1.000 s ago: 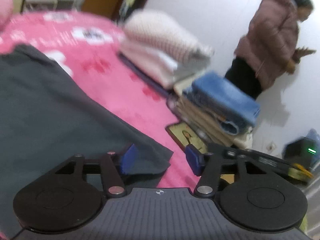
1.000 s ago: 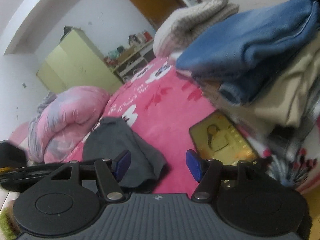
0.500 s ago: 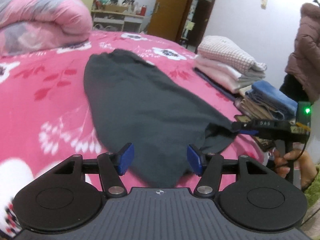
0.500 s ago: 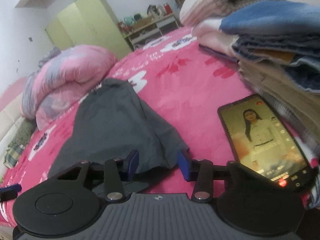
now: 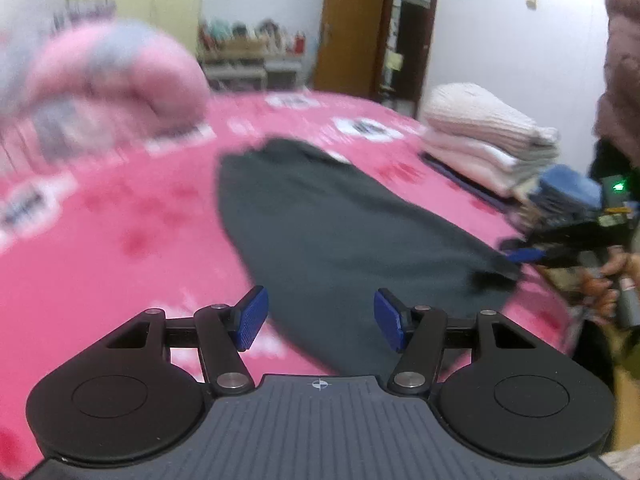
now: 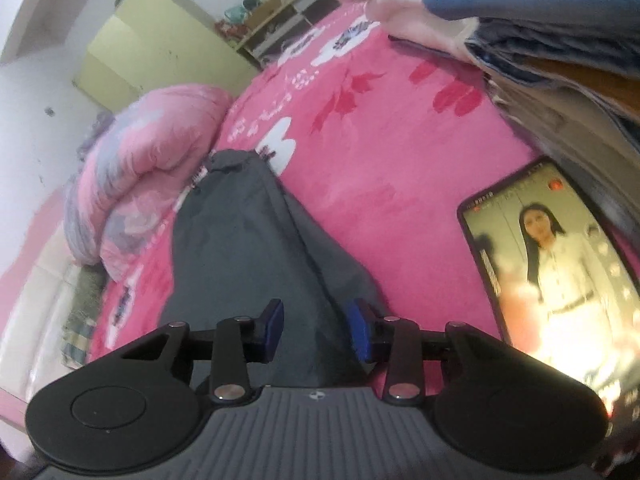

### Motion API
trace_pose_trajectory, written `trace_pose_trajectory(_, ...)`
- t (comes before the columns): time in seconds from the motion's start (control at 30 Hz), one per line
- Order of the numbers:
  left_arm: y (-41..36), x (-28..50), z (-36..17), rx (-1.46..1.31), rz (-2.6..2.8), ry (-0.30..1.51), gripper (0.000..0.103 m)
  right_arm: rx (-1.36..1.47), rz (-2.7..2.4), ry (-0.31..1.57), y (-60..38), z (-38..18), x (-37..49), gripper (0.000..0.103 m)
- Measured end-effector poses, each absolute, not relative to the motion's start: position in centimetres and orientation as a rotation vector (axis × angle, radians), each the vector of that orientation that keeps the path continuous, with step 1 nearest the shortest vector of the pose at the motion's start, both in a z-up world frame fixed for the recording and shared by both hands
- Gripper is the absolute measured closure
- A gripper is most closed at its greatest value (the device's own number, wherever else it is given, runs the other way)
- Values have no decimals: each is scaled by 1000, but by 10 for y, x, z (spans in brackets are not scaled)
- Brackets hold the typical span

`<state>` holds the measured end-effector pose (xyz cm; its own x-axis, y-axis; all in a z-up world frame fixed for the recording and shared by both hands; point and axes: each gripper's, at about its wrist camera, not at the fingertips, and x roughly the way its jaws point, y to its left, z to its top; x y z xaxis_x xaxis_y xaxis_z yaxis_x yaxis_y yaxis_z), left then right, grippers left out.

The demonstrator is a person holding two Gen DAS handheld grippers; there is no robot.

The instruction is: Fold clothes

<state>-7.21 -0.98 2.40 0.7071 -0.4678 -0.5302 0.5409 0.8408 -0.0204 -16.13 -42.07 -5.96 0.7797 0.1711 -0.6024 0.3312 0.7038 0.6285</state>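
At lower centre, the grey garment (image 6: 248, 248) is being straddled lengthwise by the part-spread right gripper (image 6: 316, 330); the left gripper (image 5: 320, 320) is being held spread.

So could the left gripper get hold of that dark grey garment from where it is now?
Probably yes. The left gripper is open, the grey garment lies flat on the pink bedspread right ahead of its fingers, and nothing sits between them. The right gripper is at the other corner.

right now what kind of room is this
Most likely a bedroom: a bed with a pink floral blanket, a rolled quilt, stacked folded clothes, and a yellow-green wardrobe.
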Motion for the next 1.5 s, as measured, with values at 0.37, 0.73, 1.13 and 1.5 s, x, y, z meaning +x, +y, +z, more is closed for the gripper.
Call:
trace_pose_trajectory(0.37,-20,-75,20,249,-554,569,40,616,-47,792,-402,-60,-159,100)
trace_pose_trajectory(0.73,-38,-75,-12,151,-613,694,40,521,-87,726,-417,-34,-160,101)
trace_pose_trajectory(1.13,-25,-59,-40,-117,-695,879,42,482,-219,690,-417,-40,-177,88)
trace_pose_trajectory(1.5,-21,-16,-100,-676,-818,1154,88,174,38,539,-307,-20,-216,77)
